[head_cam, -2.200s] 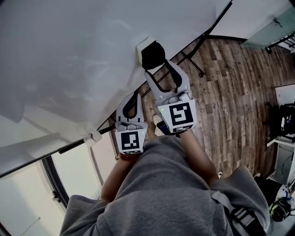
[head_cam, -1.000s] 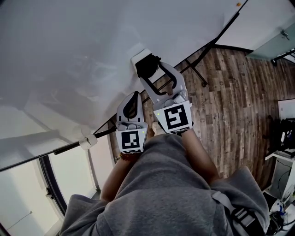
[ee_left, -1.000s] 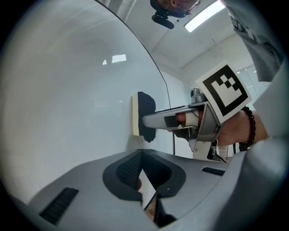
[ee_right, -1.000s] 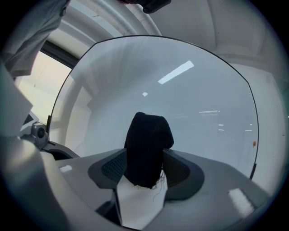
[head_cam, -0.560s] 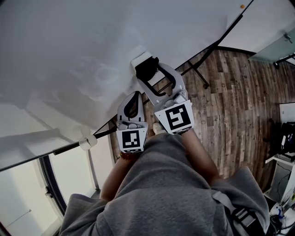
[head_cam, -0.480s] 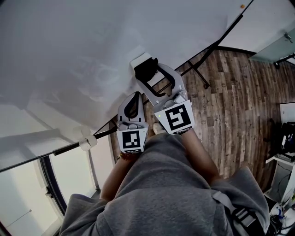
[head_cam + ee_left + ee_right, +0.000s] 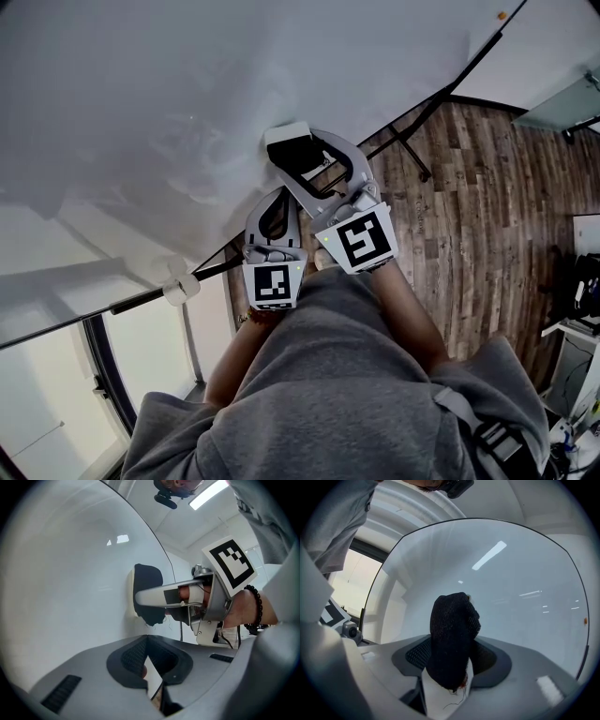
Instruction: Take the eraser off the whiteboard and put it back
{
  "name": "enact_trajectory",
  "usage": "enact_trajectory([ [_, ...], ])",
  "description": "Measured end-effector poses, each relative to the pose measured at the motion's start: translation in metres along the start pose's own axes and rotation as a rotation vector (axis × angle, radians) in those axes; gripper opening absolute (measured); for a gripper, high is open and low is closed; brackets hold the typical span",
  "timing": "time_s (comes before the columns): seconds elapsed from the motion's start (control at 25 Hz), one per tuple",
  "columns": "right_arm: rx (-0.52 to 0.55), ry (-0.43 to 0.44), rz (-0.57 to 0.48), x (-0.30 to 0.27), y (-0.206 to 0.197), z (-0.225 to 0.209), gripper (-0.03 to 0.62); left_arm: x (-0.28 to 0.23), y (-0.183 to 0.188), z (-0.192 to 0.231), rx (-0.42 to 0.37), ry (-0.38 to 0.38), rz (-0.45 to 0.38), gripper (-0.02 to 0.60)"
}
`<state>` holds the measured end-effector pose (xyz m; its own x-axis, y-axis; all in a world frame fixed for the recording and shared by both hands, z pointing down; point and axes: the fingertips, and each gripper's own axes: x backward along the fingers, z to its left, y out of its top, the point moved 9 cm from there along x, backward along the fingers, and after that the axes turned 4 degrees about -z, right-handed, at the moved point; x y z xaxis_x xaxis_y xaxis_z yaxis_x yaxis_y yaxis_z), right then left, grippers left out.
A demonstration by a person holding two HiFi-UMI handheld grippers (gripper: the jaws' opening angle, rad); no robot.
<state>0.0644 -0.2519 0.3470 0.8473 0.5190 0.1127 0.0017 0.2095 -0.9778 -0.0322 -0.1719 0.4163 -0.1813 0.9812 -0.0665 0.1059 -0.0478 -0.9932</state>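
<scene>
The eraser (image 7: 287,136), a white block with a black felt side, lies against the whiteboard (image 7: 141,94) near its lower edge. My right gripper (image 7: 298,156) is shut on it, one jaw on each side. In the right gripper view the black felt (image 7: 452,639) fills the gap between the jaws. The left gripper view shows the eraser (image 7: 148,581) side-on, its white edge on the board, with one right finger (image 7: 157,596) across it. My left gripper (image 7: 277,193) sits just below and to the left, shut and holding nothing; its pads (image 7: 136,656) meet at the tip.
The board's dark frame runs diagonally, with a round knob (image 7: 178,289) at the lower left. The stand's black legs (image 7: 412,155) rest on the wooden floor (image 7: 469,216) to the right. A window (image 7: 56,403) lies at the lower left.
The right gripper has swung a little to the left, and the eraser has shifted left along the board with it. The left gripper has stayed where it was.
</scene>
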Motion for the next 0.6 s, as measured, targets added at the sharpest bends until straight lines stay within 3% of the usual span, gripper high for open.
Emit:
enact_trajectory([
  [0.6, -0.058, 0.028, -0.018, 0.0037, -0.0044, -0.0085, 0.233, -0.0019, -0.0051, -0.0065, -0.006, 0.015, 0.004, 0.008],
])
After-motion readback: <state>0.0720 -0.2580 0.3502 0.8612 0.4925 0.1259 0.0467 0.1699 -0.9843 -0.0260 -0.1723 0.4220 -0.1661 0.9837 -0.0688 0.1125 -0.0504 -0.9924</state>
